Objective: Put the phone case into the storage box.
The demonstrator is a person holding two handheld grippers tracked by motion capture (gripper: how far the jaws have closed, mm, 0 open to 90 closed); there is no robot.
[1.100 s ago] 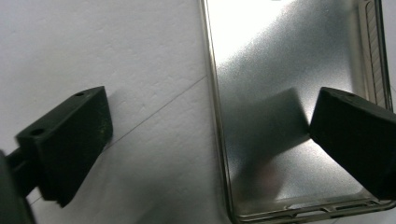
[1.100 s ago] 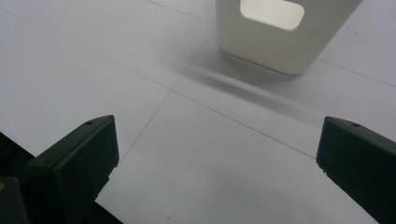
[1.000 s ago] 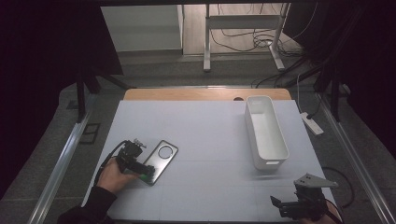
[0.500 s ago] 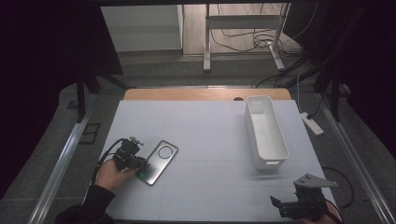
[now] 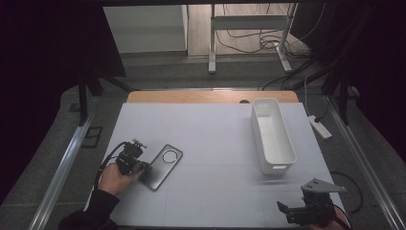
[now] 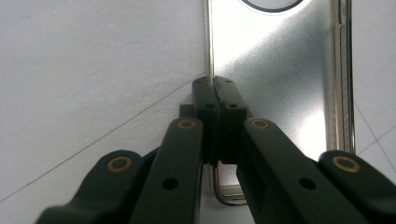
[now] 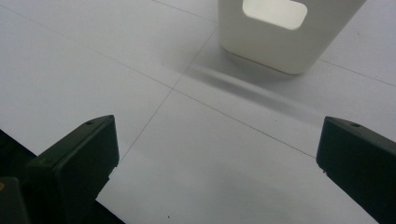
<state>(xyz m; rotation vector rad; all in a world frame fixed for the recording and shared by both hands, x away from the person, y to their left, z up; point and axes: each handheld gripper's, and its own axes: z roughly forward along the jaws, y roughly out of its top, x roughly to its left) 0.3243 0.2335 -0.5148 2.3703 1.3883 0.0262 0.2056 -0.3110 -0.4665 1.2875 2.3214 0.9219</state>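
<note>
My matt black plastic left gripper (image 6: 214, 91) meets a glossy, brushed-metal-looking phone case (image 6: 280, 79) on the smooth, matt white table (image 6: 93, 70).

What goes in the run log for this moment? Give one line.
left gripper: just closed, shut on edge of flat silver metal phone case | right gripper: open, nothing held | white plastic bin: upright on table

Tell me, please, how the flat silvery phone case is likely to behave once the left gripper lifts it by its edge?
The phone case looks thin and glossy, so it may slip between the pads of the left gripper, which is shut on its long edge. Held off-centre, it will probably droop or swing. It seems light and lies flat, so rolling is unlikely.
</note>
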